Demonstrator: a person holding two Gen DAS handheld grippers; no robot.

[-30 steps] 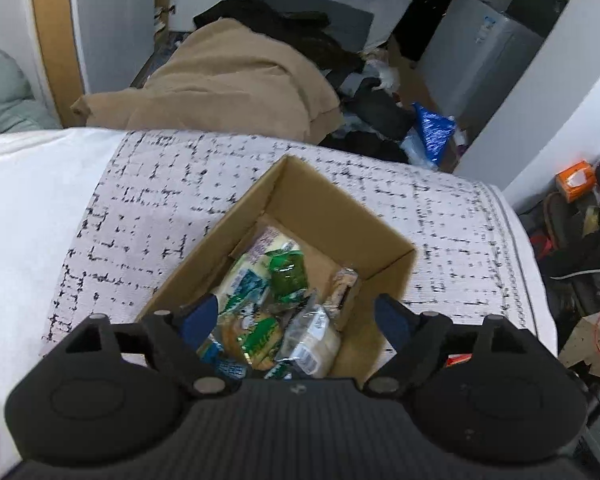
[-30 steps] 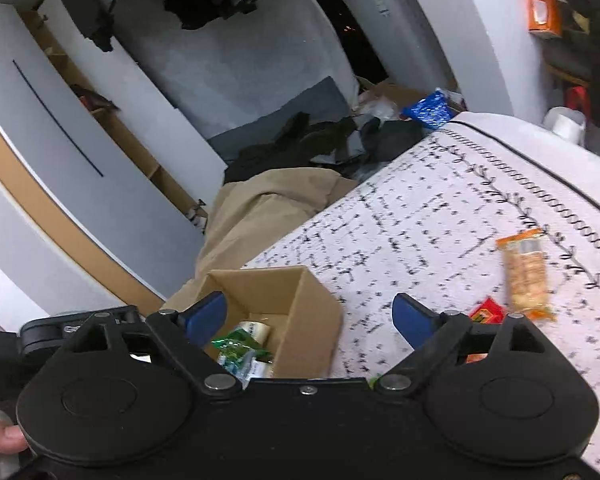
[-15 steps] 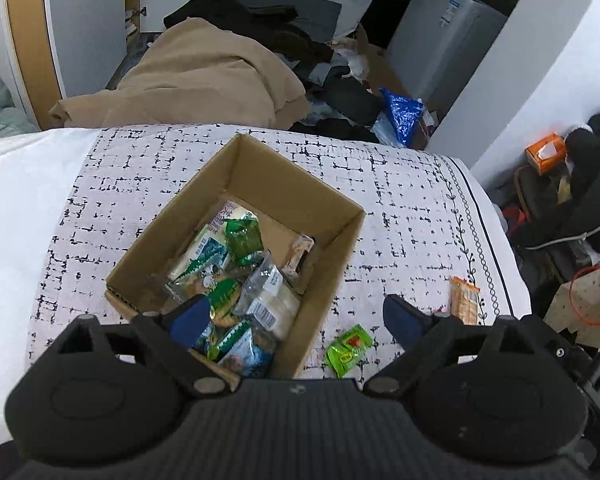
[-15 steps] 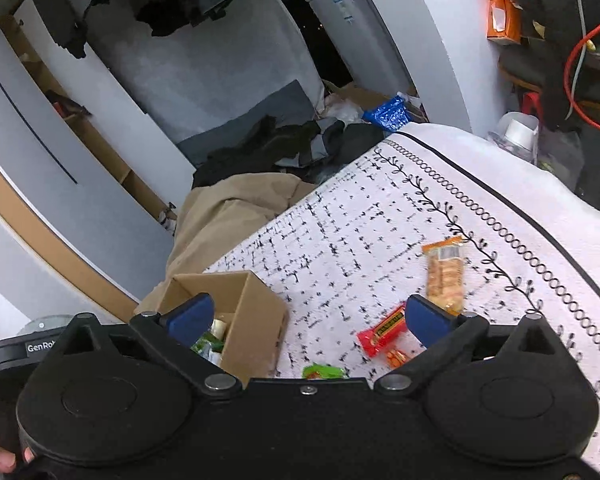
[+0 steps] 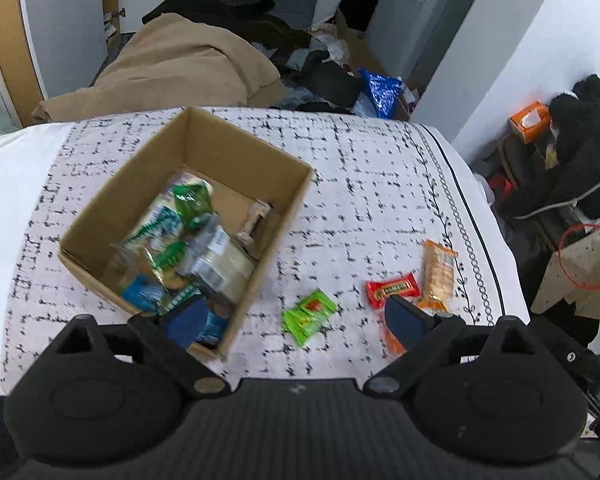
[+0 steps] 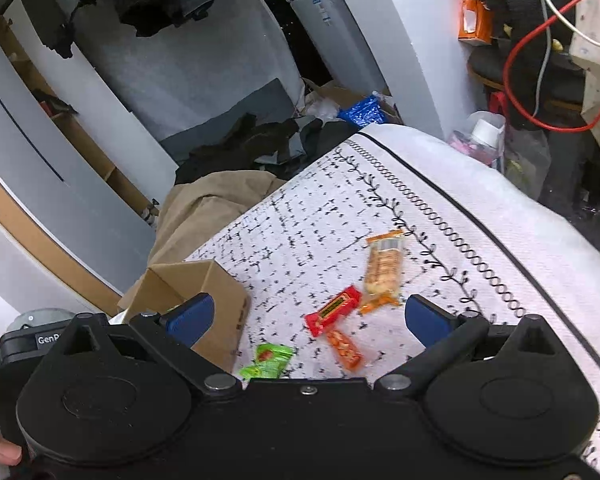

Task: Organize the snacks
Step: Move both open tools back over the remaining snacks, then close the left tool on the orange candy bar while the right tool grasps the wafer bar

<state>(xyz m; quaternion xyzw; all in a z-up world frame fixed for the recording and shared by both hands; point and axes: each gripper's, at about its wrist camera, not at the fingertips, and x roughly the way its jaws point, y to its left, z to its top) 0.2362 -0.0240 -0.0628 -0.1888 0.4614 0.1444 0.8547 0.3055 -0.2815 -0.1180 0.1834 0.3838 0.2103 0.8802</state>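
1. Cluttered room: a bed point(image 5: 360, 184) with a white black-flecked cover fills mid-frame, and clothes lie on the floor at top.
2. Cardboard box point(image 5: 284, 216) sits left of centre on the bed, open, holding several snack packets point(image 5: 188, 256).
3. Four snacks lie loose on the cover, right of the box: green packet point(image 5: 309, 316), red bar point(image 5: 392, 290), pale wafer pack point(image 5: 438, 274), small orange pack point(image 6: 344, 350).
4. Left gripper point(image 5: 296, 322): jaws wide apart, holding nothing, low in frame over the box corner and the green packet.
5. Right gripper point(image 6: 308, 320): jaws wide apart, empty, above the loose snacks.
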